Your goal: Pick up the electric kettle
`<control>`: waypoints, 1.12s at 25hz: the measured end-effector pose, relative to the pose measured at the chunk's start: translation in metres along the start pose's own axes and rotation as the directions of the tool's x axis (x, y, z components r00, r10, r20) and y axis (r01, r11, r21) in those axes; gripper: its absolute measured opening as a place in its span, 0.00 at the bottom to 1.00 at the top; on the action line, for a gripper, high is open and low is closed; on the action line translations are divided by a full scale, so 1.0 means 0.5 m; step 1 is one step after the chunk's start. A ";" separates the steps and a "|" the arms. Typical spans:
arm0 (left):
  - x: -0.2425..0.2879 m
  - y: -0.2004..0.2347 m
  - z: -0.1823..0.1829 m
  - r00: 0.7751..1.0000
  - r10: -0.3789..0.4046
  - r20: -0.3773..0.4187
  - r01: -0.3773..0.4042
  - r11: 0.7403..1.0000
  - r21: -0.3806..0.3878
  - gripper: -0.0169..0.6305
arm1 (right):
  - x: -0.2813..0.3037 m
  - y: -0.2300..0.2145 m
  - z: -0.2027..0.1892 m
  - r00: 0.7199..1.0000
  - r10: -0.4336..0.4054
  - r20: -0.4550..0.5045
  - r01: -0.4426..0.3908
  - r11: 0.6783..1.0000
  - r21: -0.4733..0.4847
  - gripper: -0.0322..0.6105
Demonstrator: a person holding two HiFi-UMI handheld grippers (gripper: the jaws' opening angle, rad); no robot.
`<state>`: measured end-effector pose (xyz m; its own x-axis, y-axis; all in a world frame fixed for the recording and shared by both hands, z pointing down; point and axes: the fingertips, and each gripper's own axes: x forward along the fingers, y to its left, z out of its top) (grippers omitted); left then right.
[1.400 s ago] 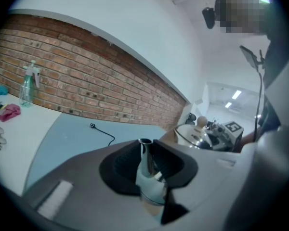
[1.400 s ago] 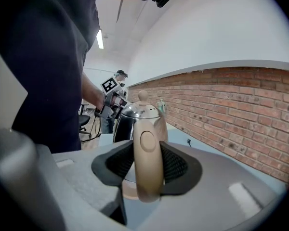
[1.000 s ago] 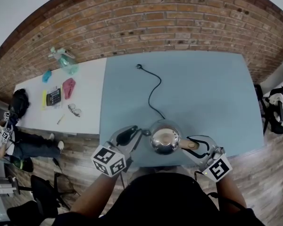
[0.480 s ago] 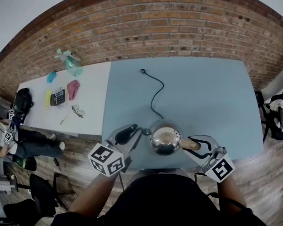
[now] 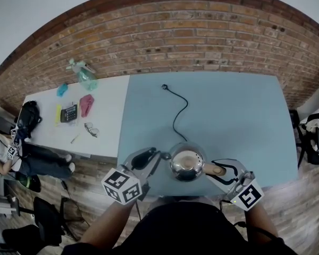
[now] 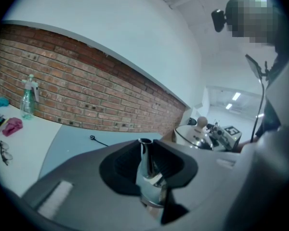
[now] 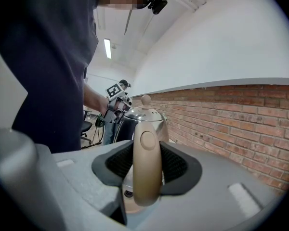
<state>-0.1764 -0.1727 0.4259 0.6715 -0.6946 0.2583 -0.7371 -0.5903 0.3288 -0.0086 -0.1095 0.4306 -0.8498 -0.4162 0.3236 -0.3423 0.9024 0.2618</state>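
The steel electric kettle [image 5: 186, 162] with a beige lid knob is near the front edge of the blue table [image 5: 228, 110], between both grippers. My left gripper [image 5: 156, 158] is shut on its spout [image 6: 145, 163], which stands upright between the dark pads. My right gripper [image 5: 219, 169] is shut on the beige handle [image 7: 146, 167]; the kettle's body and lid [image 7: 145, 115] rise behind it. A black cord [image 5: 176, 116] runs from under the kettle to a plug [image 5: 164, 87] lying on the table. The kettle's underside is hidden.
A white table [image 5: 103, 126] adjoins at the left, with a spray bottle [image 5: 82, 74], a calculator [image 5: 69, 112], a pink object [image 5: 86, 104] and glasses [image 5: 91, 130]. A brick wall [image 5: 175, 31] stands behind. A seated person [image 5: 37, 163] is at far left, a bag [image 5: 313, 134] at right.
The head view has tipped, so the tables and wall sit lower in the picture. Both grippers keep the same hold on the kettle, which stays between them.
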 end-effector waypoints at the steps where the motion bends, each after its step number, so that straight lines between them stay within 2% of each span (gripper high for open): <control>1: 0.000 0.001 -0.002 1.000 0.002 0.000 -0.002 1.000 -0.002 0.16 | 0.001 -0.001 0.000 1.000 0.000 0.003 0.000 1.000 0.003 0.30; 17: 0.013 0.003 -0.022 1.000 -0.005 -0.029 0.004 1.000 -0.021 0.15 | 0.002 0.004 -0.023 1.000 0.013 -0.009 -0.013 0.999 0.043 0.30; 18: 0.014 0.003 -0.024 0.999 -0.005 -0.031 0.005 1.000 -0.021 0.15 | 0.002 0.002 -0.017 1.000 0.002 0.020 -0.004 0.998 0.057 0.30; 19: 0.015 0.003 -0.025 0.999 -0.006 -0.034 0.006 1.000 -0.021 0.15 | 0.003 -0.004 0.001 0.996 -0.022 0.088 0.015 0.996 0.083 0.30; 20: 0.014 0.003 -0.027 0.999 -0.007 -0.037 0.007 1.000 -0.022 0.15 | 0.005 -0.010 0.024 0.984 -0.054 0.171 0.034 0.993 0.115 0.30; 21: 0.014 0.004 -0.029 0.999 -0.008 -0.039 0.007 1.000 -0.023 0.15 | 0.007 -0.013 0.037 0.974 -0.070 0.216 0.042 0.990 0.134 0.30; 26: 0.016 0.010 -0.037 0.999 -0.001 -0.048 -0.001 0.999 -0.035 0.15 | 0.010 -0.001 -0.004 0.995 -0.022 0.097 0.013 0.995 0.095 0.30; 28: 0.017 0.010 -0.040 0.999 0.001 -0.050 -0.003 0.999 -0.037 0.15 | 0.009 0.008 -0.033 1.000 0.008 0.008 -0.008 0.998 0.063 0.30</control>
<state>-0.1729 -0.1732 0.4479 0.6739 -0.6735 0.3038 -0.7356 -0.5730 0.3613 -0.0073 -0.1094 0.4482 -0.8558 -0.4080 0.3180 -0.3596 0.9111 0.2013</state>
